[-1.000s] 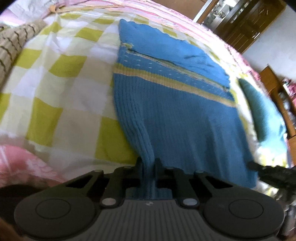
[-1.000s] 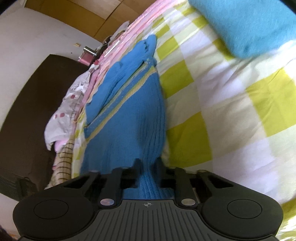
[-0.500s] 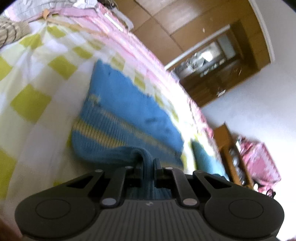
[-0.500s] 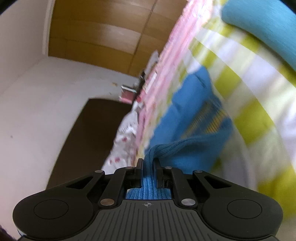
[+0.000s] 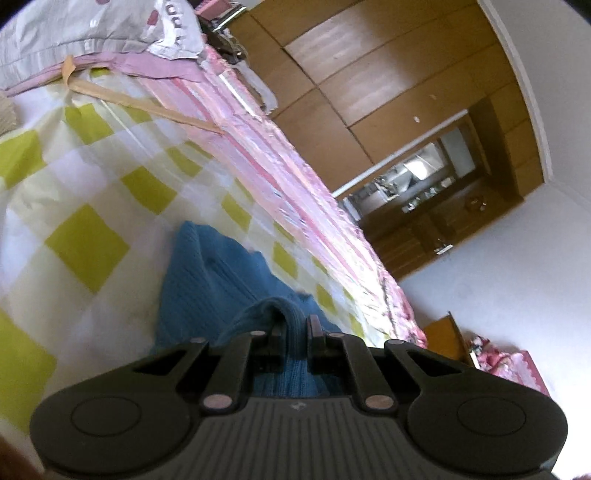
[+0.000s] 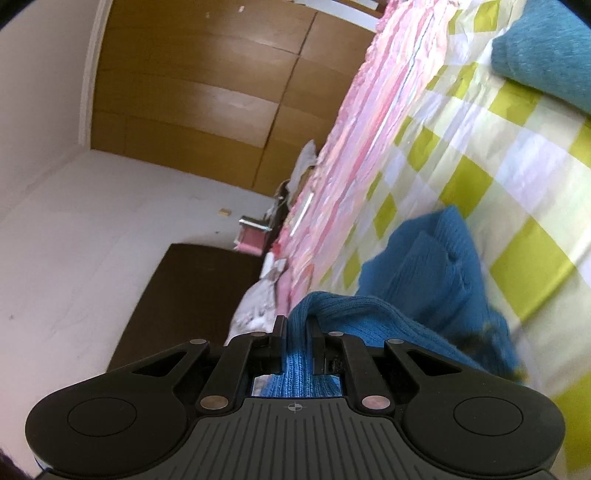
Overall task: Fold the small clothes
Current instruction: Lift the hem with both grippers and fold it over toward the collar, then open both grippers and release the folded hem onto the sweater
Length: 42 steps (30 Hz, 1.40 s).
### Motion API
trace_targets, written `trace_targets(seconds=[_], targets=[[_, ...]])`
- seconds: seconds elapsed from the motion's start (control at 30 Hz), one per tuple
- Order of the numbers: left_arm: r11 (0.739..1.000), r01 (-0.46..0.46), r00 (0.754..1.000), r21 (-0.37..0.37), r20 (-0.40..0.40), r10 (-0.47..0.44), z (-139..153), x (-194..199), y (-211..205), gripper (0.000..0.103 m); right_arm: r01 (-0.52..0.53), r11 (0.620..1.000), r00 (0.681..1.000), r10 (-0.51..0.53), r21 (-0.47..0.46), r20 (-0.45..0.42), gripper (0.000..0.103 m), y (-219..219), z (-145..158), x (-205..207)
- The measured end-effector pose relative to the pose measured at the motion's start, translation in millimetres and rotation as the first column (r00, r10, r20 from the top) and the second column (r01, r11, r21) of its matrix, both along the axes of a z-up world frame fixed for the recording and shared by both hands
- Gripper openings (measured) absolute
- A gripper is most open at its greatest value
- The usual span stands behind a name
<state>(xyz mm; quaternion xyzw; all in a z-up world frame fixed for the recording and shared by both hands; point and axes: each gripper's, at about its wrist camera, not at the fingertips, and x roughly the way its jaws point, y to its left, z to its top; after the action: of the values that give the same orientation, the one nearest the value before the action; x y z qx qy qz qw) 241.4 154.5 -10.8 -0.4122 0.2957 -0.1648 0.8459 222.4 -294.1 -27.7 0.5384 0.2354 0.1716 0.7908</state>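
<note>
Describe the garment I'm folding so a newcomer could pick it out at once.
Start at the bed's yellow-and-white checked sheet. The blue ribbed sweater lies on it, its near edge pinched by the left gripper and the right gripper. The folded teal cloth farther off is fuzzier, greener and untouched.

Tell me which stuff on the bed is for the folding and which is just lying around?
For the folding:
- blue ribbed knit sweater
- left gripper, clamped on it
- right gripper, clamped on it

Just lying around:
- teal fuzzy folded cloth
- yellow-and-white checked bedsheet
- pink striped quilt
- grey-white printed garment
</note>
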Motion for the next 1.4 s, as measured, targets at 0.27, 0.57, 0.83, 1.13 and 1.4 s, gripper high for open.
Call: trace_targets(seconds=[0.27,0.57,0.83,1.13,1.4], targets=[[0.998,-0.062,0.997,0.018,-0.051,0.063,-22,38,5,0.014,0.057,0.998,0.995,-0.059,-0.028,-0.074,0.010,-3,-21,55],[0.995,-0.101,0.991,-0.006,-0.090,0.100,-40,48,16,0.015,0.071,0.997,0.987,-0.075,-0.030,-0.144,0.014,5,-43,78],[0.990,-0.139,0.987,-0.024,-0.085,0.136,-40,47,21,0.015,0.066,0.997,0.986,-0.071,-0.038,-0.151,0.027,12,-37,85],[0.960,-0.276,0.960,0.044,-0.047,0.278,-29,33,37,0.025,0.065,0.993,0.992,-0.075,-0.095,-0.106,0.042,20,-17,90],[0.961,-0.205,0.979,0.186,0.044,0.201,-14,25,18,0.034,0.052,0.973,0.994,-0.072,-0.226,-0.080,0.042,26,-3,75]])
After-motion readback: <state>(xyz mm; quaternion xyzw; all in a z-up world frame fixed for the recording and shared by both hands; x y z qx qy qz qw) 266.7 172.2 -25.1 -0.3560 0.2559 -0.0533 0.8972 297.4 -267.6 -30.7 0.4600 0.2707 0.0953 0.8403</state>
